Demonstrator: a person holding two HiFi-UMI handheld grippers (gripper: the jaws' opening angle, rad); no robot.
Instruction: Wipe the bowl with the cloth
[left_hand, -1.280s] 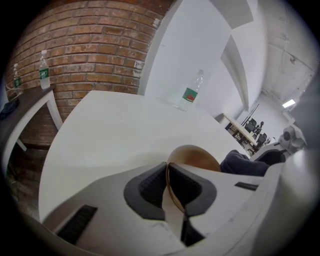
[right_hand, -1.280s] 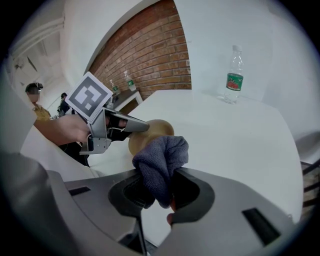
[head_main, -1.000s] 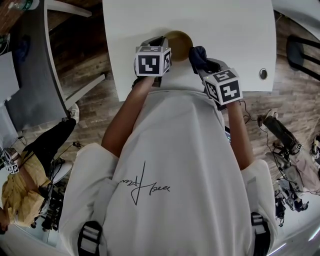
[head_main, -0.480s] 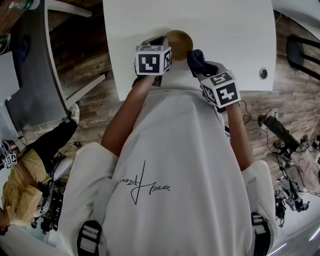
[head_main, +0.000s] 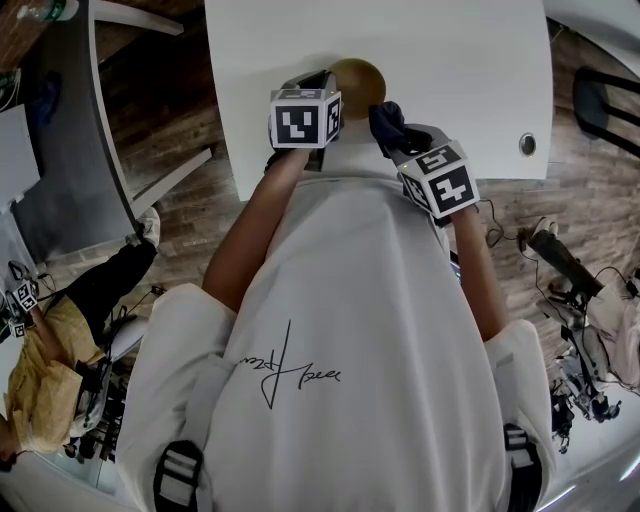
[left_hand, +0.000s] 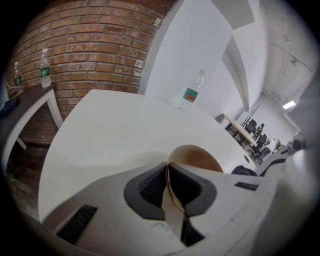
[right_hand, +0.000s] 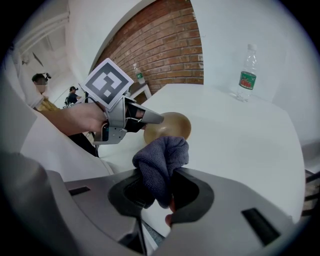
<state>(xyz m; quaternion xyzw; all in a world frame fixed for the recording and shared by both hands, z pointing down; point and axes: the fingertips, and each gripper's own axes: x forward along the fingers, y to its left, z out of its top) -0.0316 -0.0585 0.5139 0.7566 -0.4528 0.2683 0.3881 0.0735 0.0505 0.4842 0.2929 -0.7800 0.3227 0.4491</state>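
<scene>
Hardly anything here reads as words. The white shirt (head_main: 350, 300) has a black handwritten scrawl on its back, like a signature. It appears upside down from the head view, and its letters cannot be made out. The water bottle (left_hand: 191, 93) on the white table (left_hand: 110, 130) has a red and green label, with print too small to read. The cube (head_main: 305, 120) on the left gripper (left_hand: 168, 174) and the cube (head_main: 440, 180) on the right gripper (right_hand: 167, 186) show only black-and-white square patterns, no letters or numbers.
</scene>
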